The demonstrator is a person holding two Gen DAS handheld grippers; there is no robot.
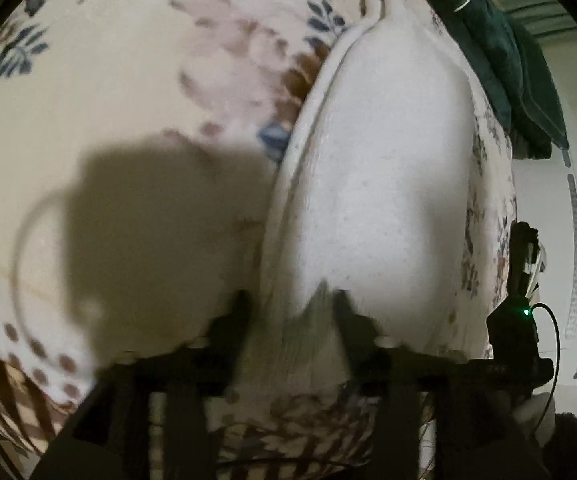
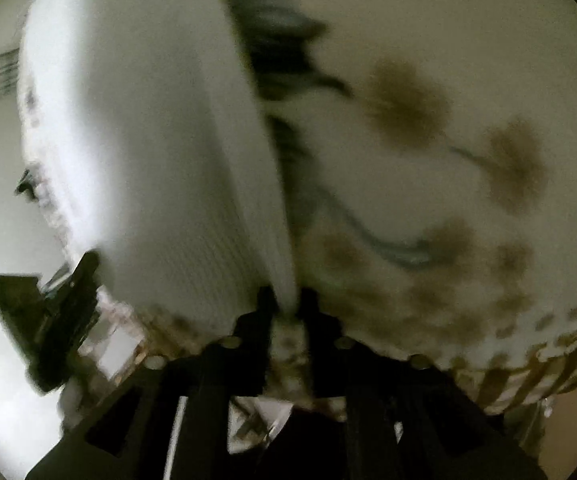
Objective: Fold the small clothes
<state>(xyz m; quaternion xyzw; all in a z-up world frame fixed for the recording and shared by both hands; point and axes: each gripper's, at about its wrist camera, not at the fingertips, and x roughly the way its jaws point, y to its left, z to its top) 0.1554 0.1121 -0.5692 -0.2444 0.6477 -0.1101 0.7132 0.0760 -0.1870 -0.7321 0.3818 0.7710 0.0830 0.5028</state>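
In the left wrist view, a white garment (image 1: 380, 184) lies flat on a floral bed cover (image 1: 108, 80). The left tongs (image 1: 290, 308) stand apart, with the garment's near edge between the fingers. In the blurred right wrist view, the right tongs (image 2: 286, 304) stand a little apart around the garment's hem (image 2: 284, 280); whether they press it, I cannot tell.
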